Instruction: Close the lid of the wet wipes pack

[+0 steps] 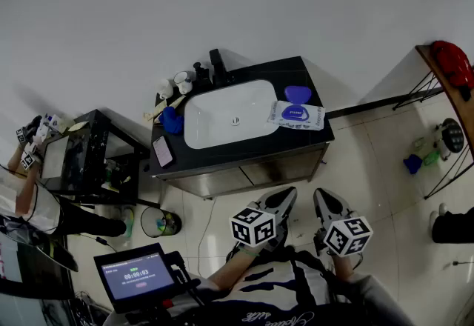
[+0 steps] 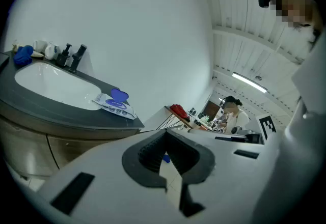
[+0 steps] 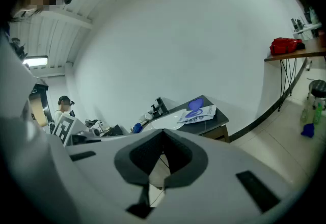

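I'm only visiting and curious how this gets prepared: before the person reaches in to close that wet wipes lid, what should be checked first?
1. Wet wipes pack in sight on the counter, right of the sink: ok.
2. Lid standing open, so there is something to close: ok.
3. Left tongs empty, tips together: ok.
4. Right tongs empty, tips together: ok.
5. Tongs close to the pack: not ok; both are held back over the floor, short of the counter.
6. Pack will stay put when the lid is pressed: cannot tell.
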Tool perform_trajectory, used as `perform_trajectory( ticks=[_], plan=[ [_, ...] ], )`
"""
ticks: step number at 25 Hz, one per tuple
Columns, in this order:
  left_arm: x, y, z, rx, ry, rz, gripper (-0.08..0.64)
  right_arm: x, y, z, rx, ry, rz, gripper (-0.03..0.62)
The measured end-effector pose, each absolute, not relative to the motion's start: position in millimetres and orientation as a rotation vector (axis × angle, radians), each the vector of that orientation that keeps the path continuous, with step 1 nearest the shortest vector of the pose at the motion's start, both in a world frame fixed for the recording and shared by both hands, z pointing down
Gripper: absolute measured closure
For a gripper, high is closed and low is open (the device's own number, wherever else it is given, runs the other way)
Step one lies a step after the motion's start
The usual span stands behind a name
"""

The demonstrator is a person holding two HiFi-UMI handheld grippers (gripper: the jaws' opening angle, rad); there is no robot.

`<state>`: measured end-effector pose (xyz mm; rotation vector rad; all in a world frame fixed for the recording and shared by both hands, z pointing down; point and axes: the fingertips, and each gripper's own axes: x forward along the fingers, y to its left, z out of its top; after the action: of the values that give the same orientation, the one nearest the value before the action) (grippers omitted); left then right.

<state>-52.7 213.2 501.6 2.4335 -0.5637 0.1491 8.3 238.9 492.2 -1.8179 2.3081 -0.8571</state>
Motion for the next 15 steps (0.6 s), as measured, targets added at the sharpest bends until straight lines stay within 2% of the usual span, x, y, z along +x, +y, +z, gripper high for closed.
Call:
perform_trajectory(
  ticks=[7, 15],
  plan=[
    [-37, 116, 506, 2.422, -0.568, 0.161, 0.560, 33, 158, 489, -1.845, 2.248, -0.866, 0.594],
    [-21, 24, 532, 2.461, -0.555, 0.319, 0.559, 54, 80, 478, -1.898, 2.192, -0.819, 0.594]
  ],
)
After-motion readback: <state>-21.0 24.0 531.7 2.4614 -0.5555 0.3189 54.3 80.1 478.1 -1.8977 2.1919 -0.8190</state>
